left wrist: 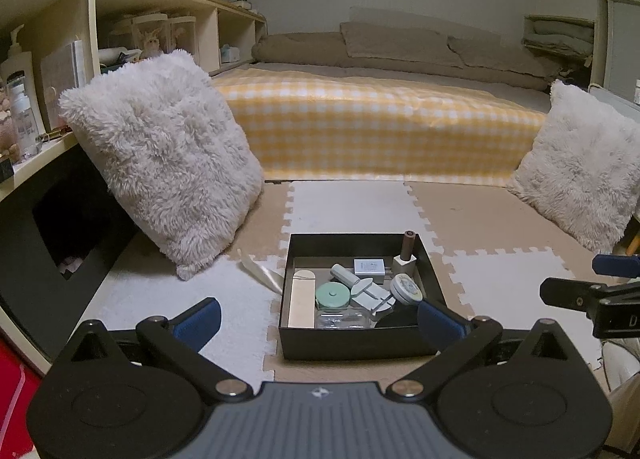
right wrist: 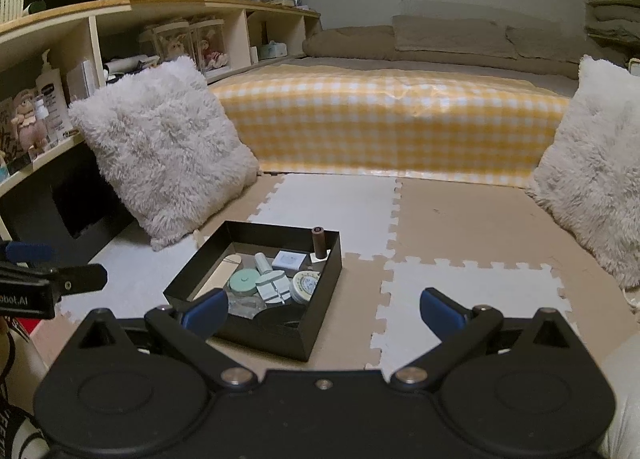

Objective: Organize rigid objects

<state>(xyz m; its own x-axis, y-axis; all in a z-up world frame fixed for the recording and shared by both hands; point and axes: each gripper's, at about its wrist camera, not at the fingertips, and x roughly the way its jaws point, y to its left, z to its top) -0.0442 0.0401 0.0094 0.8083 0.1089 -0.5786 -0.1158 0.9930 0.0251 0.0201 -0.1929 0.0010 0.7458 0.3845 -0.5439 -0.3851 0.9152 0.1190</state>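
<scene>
A black open box (left wrist: pixel 352 341) (right wrist: pixel 320 329) sits on the foam floor mat. Inside lie a green round case (left wrist: pixel 332 296) (right wrist: pixel 243 282), a white charger (left wrist: pixel 369 267) (right wrist: pixel 289 259), a round tin (left wrist: pixel 406 288) (right wrist: pixel 305 286), a brown-capped bottle (left wrist: pixel 408 251) (right wrist: pixel 319 245), a beige flat stick (left wrist: pixel 302 299) and pale clips. My left gripper (left wrist: pixel 318 319) hangs just before the box, open, nothing between its blue pads. My right gripper (right wrist: pixel 322 309) is open too, empty, its left pad over the box's near corner.
Two fluffy white cushions (left wrist: pixel 160 163) (right wrist: pixel 588 175) lean at left and right. A bed with a yellow checked cover (left wrist: pixel 380 131) lies behind. Shelves with bottles and figures (right wrist: pixel 48 99) line the left. A white ribbon (left wrist: pixel 262 271) lies left of the box.
</scene>
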